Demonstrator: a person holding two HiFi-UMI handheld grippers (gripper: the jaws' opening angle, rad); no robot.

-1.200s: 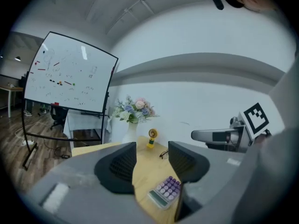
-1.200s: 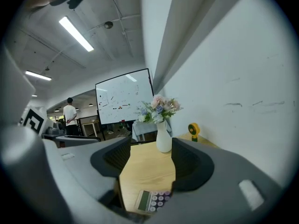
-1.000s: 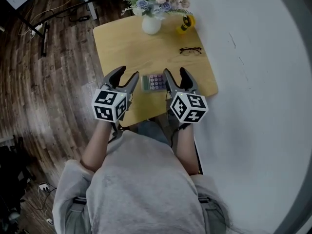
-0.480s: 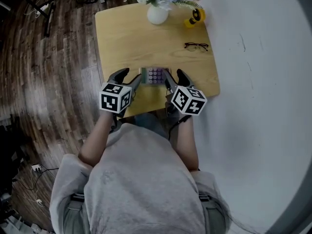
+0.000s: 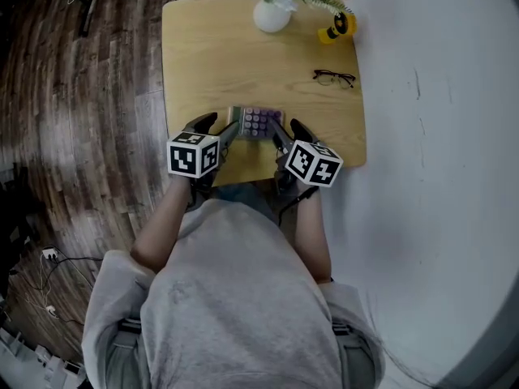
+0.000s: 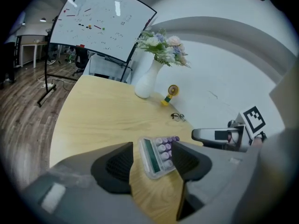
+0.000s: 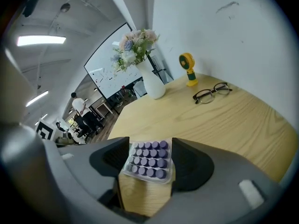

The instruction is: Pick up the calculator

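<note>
Approach step; no grasp yet. The calculator (image 5: pixel 258 123) lies flat on the table (image 5: pixel 243 63) near its front edge, just ahead of both sets of tips. Your left gripper (image 5: pixel 216 126) stands wide, its jaws having just been opening. The display end is framed between them, with the pads clear of it. Your right gripper (image 5: pixel 289 132) is wide too, with the keypad end framed between its jaws, unpinched. Next move, as I judge it: bring one gripper's jaws astride the case, low to the wood, then close. The head view shows both grippers flanking the calculator. The left gripper view alone shows the display strip plainly, and the right gripper view gives the key rows. The glasses (image 5: pixel 334 77) lie well apart.
</note>
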